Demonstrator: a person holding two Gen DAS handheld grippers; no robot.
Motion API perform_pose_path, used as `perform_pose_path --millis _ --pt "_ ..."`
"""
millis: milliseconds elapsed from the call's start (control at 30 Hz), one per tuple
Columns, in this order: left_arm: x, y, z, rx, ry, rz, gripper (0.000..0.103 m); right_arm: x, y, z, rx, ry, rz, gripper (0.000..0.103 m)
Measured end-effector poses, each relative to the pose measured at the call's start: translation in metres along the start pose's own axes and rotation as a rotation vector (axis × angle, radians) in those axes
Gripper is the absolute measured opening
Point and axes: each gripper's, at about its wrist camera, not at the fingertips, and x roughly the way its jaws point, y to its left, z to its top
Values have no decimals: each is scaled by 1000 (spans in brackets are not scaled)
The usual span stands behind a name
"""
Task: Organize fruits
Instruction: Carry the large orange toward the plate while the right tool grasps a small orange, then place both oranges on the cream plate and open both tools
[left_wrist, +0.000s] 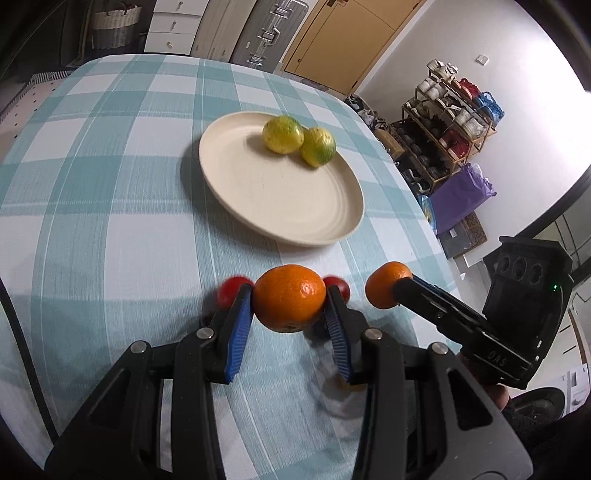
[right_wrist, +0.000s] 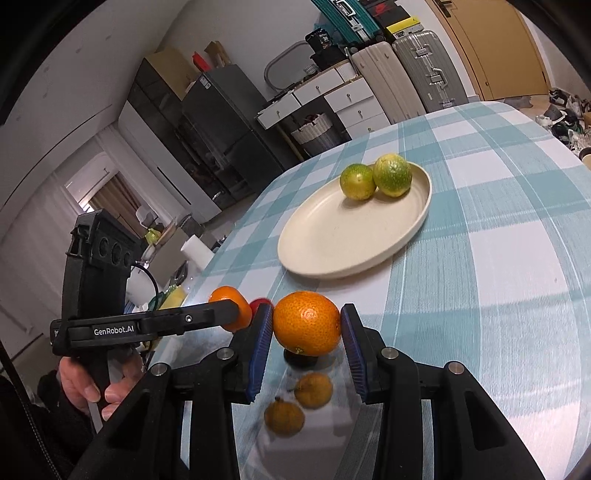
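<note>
A cream plate (left_wrist: 280, 206) (right_wrist: 332, 236) on the checked tablecloth holds two yellow-green citrus fruits (left_wrist: 282, 133) (left_wrist: 317, 146) (right_wrist: 357, 181) (right_wrist: 392, 174). My left gripper (left_wrist: 289, 308) is shut on an orange (left_wrist: 289, 302), held above the cloth near the plate's front rim. My right gripper (right_wrist: 306, 326) is shut on a second orange (right_wrist: 307, 323), which shows in the left wrist view (left_wrist: 386, 290) beside the first. Two small red fruits (left_wrist: 232, 290) (left_wrist: 338, 286) lie on the cloth behind the left fingers. Two small brownish-orange fruits (right_wrist: 314, 389) (right_wrist: 284, 416) lie under the right gripper.
The table's right edge drops off toward a shoe rack (left_wrist: 443, 129) and a purple bag (left_wrist: 461, 195). Beyond the left edge are a fridge (right_wrist: 221, 140) and drawers (right_wrist: 351, 99). Bare tablecloth (left_wrist: 92, 184) lies left of the plate.
</note>
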Motion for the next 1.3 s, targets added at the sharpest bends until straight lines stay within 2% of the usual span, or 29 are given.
perform_pose_path --millis 167,333,667,967,1300 --pt "4 4 24 -20 -8 -10 36 7 -3 17 1 -2 3 38" --pt "13 16 52 -88 -11 -61 36 20 -3 41 -16 2 9 39" --pt "45 35 112 -106 -6 -23 36 67 -10 84 -39 39 1 39" --pt "77 46 159 -104 -4 -10 36 96 -20 99 -31 67 -26 39" --pt "112 47 184 -113 22 -25 36 124 -16 107 -32 111 -42 39"
